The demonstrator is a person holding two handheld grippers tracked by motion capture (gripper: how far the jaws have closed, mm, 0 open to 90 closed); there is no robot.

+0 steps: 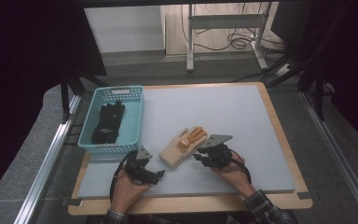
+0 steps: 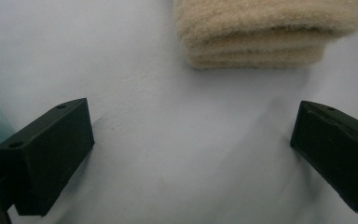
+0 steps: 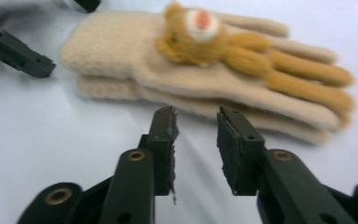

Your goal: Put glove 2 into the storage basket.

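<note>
Looking down from the high view, the cream gloves lie as a stacked pair on the grey mat, right of the blue basket. A black glove lies inside that basket. The left gripper sits just below the basket's near corner, close to the gloves' cuff end, apart from it. The right gripper sits just beside the gloves' right edge.

In the left gripper view, the jaws stand wide apart with bare mat between them; the gloves' cuff lies ahead, untouched.

In the right gripper view, the right gripper is released, jaws parted by a narrow gap, tips just short of the gloves' edge. A bear figure sits on the top glove. The left gripper's jaw shows beyond the cuff.
</note>
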